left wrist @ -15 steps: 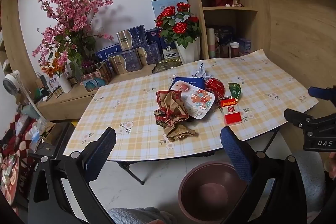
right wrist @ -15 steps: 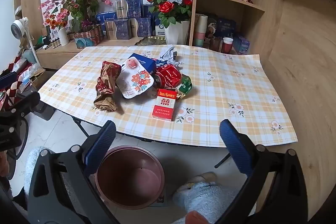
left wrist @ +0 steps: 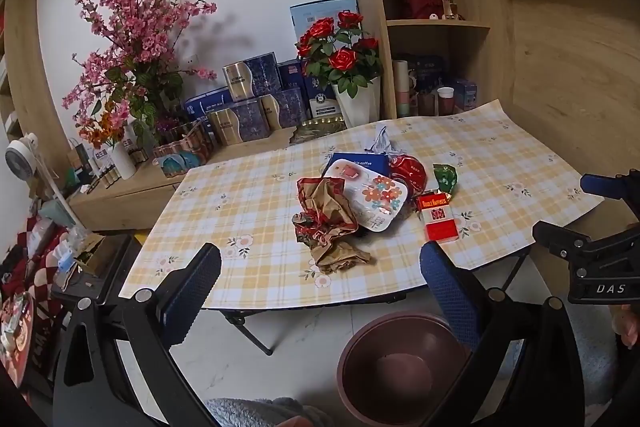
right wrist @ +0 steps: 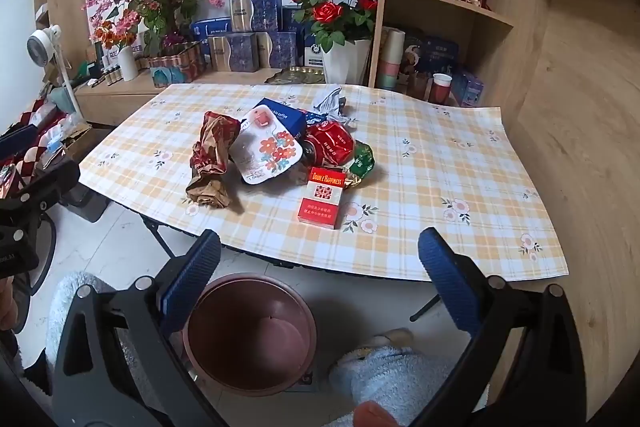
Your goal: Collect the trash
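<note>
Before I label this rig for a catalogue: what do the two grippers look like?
Both match: the left gripper and right gripper have black angular frames with silver bolts and blue textured finger pads. The right one's body shows white lettering "DAS" in the left view.

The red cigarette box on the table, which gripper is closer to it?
Right. The right gripper hovers open almost straight before the red cigarette box; the left gripper hovers open off to its left, facing the crumpled paper.
</note>
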